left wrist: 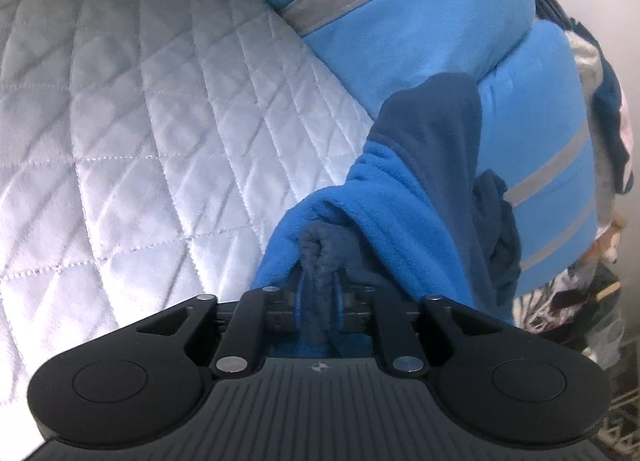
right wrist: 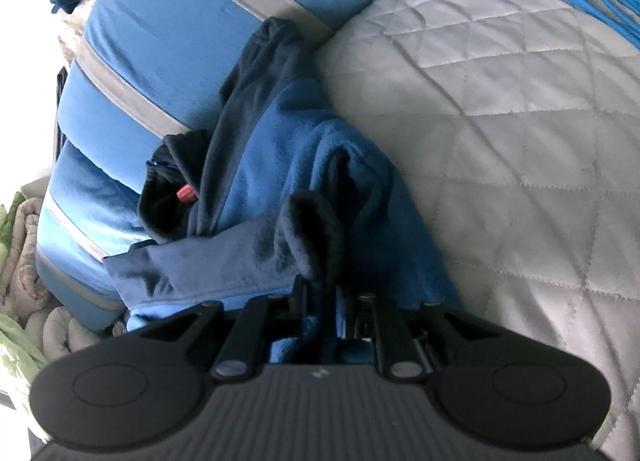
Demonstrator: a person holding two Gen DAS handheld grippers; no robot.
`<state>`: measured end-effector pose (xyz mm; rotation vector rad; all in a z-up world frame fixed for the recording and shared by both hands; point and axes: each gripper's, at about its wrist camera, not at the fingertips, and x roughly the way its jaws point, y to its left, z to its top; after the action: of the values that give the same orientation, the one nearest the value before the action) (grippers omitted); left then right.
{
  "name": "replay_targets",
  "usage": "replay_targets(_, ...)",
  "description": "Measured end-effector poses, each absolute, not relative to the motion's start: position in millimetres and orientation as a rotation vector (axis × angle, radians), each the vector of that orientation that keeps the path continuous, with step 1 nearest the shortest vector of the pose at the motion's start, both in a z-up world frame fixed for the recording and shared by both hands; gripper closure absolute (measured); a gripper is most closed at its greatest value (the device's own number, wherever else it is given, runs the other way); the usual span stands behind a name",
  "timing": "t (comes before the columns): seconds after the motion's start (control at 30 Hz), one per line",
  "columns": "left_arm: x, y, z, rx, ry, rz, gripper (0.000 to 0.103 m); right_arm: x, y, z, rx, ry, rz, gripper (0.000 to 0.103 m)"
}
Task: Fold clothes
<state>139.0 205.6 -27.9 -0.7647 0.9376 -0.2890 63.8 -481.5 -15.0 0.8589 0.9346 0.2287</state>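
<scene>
left claw (left wrist: pixel 318 293) pinched narrow, right claw (right wrist: pixel 324 301) pinched narrow, both angled downward

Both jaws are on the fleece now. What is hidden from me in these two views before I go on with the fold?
- Fleece garment: its type and full outline; it is bunched, and the gripper bodies cover its near edge in both views.
- Left gripper: pad contact, wrapped in fabric.
- Right gripper: the same, right wrist view.
- Small red tag: too small to read.
- Striped blue cushion: cut off by the frame.

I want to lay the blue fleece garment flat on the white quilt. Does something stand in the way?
Nothing visible lies on the quilt beside the fleece garment. Only the striped blue cushion borders its far side.
</scene>
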Motion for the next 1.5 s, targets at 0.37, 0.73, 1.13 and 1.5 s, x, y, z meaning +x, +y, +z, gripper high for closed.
replay_targets(0.37, 131.6, 205.3, 6.1, -0.685, 0.953, -0.234, 0.039, 48.3, -479.9, 22.6, 0.715, 0.883, 0.209, 0.0)
replay_targets(0.73, 59.7, 196.8, 164.9, -0.273, 0.814, -0.228, 0.029, 16.5, -510.8, 116.3, 0.438, 0.816, 0.27, 0.0)
replay_targets(1.13, -44.5, 184.2, 394.3, -0.118, 0.494, -0.267, 0.025, -21.2, -528.2, 216.0, 0.438, 0.663, 0.392, 0.0)
replay_targets(1.5, -67.3, 169.6, 446.2, -0.111, 0.416, -0.333, 0.019, -20.3, -559.9, 318.8, 0.453, 0.513, 0.411, 0.0)
